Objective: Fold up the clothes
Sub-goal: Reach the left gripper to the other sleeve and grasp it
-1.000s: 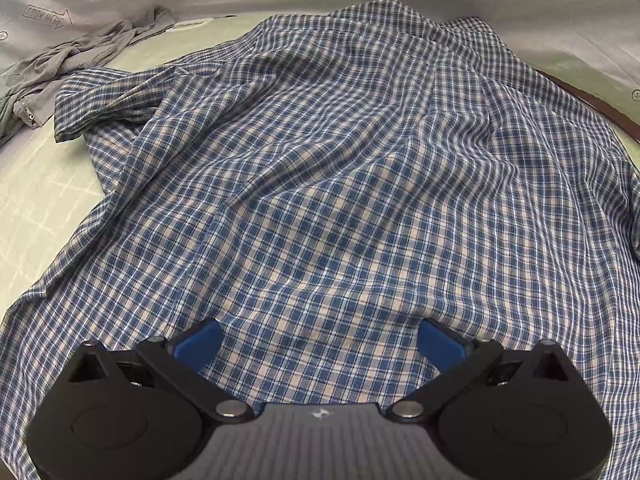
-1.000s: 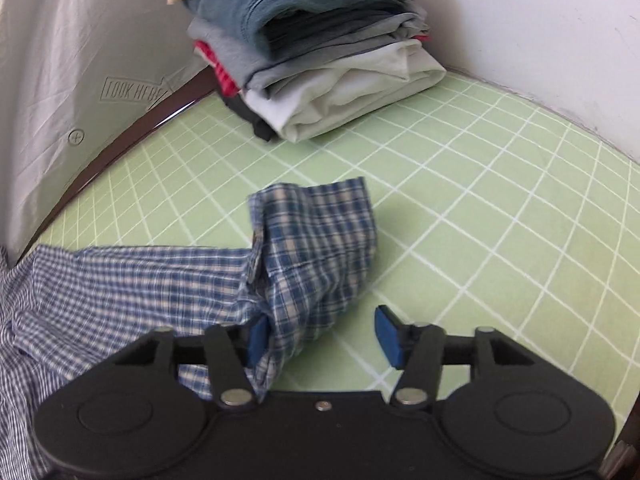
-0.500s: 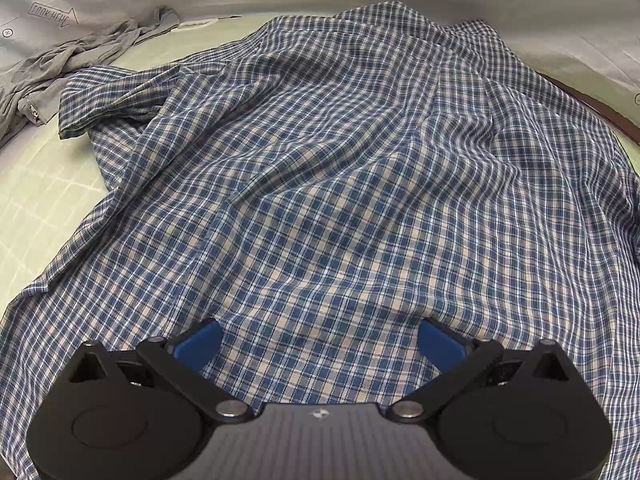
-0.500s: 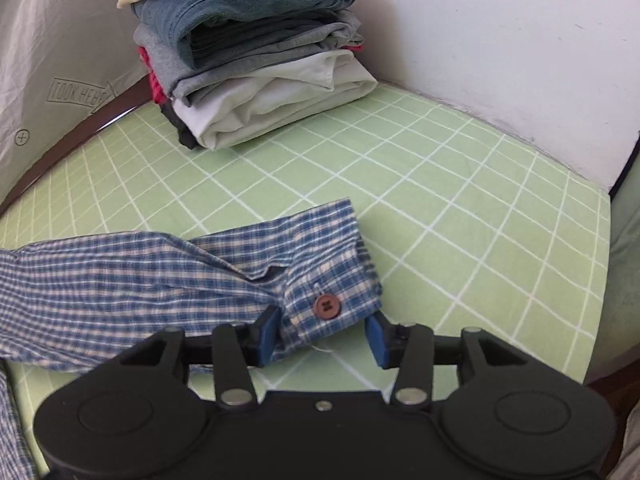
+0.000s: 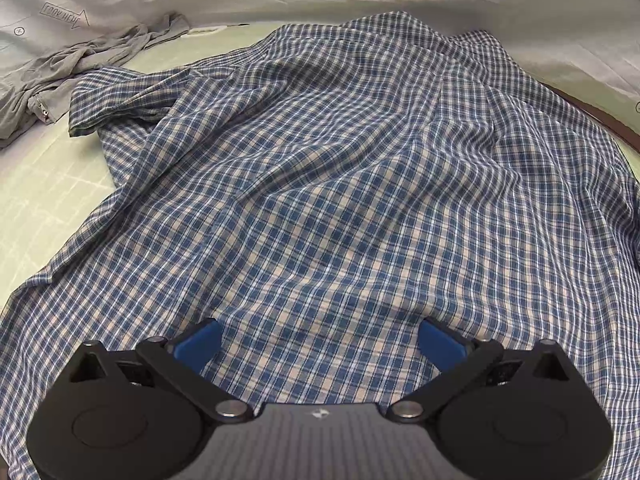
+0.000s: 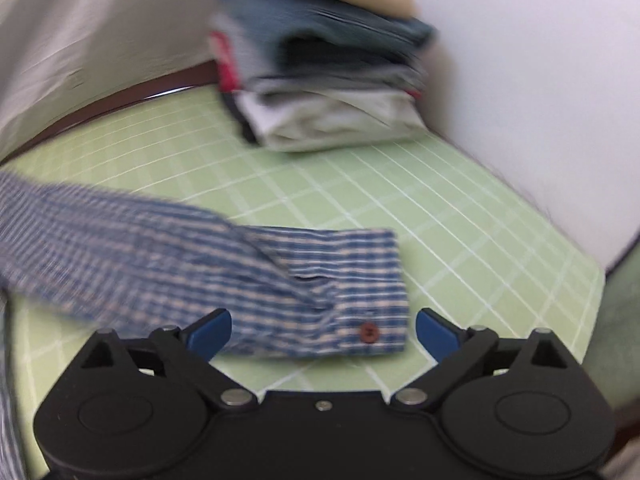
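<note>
Right wrist view: the right tongs (image 6: 323, 330) were spread wide, with the buttoned cuff (image 6: 352, 300) of the plaid shirt (image 5: 340, 200) laid flat between them on the green tabletop (image 6: 460, 232). Beyond was seen a stack of folded clothes (image 6: 320, 80). The left tongs (image 5: 320, 340) were likewise parted over the shirt's back.
</note>
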The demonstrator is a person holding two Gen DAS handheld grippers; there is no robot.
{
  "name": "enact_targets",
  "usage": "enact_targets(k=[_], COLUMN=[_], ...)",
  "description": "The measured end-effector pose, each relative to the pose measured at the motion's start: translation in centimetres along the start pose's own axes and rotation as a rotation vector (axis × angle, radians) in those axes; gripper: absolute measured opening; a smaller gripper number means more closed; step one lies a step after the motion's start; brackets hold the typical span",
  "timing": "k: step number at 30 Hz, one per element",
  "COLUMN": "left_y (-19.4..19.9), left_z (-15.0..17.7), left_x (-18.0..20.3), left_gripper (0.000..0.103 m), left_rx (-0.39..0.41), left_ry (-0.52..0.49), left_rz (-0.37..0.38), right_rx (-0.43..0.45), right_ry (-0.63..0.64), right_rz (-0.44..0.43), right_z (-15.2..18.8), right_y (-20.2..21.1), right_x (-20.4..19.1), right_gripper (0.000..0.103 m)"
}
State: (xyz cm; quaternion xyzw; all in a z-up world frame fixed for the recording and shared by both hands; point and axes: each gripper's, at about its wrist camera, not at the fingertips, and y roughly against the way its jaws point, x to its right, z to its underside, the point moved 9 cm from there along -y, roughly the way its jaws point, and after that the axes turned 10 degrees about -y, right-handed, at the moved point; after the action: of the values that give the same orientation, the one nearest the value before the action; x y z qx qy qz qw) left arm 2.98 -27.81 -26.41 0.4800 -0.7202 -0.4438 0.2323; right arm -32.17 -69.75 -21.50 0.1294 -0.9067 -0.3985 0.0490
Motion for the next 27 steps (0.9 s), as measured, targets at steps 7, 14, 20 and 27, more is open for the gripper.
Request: enact_targets(k=[7, 14, 20, 27], left_y=[1.6, 4.1, 5.7, 3.8], left_z=[2.8, 5.4, 3.5, 1.4], left_x=[-0.7, -3.9, -11.4, -18.5], left_gripper=[0.103, 0.103, 0.103, 0.103], left_rx=[-0.034, -0.033, 0.029, 0.059], left_ry=[-0.046, -0.006, 0.121, 0.208], left_rz=[0.042, 0.150, 0.126, 0.138], right_rx=[-0.037, -0.056, -0.035, -0.056], right_ry=[0.153, 0.227, 0.268, 0.350], right_rz=[-0.098, -0.173, -0.249, -0.285], right_z=[3.0, 5.9, 8.2, 12.3], right_y=[2.1, 4.5, 8.2, 11.2], right_x=[-3.4, -7.7, -12.9, -18.5], right_gripper=[0.102, 0.102, 0.103, 0.103])
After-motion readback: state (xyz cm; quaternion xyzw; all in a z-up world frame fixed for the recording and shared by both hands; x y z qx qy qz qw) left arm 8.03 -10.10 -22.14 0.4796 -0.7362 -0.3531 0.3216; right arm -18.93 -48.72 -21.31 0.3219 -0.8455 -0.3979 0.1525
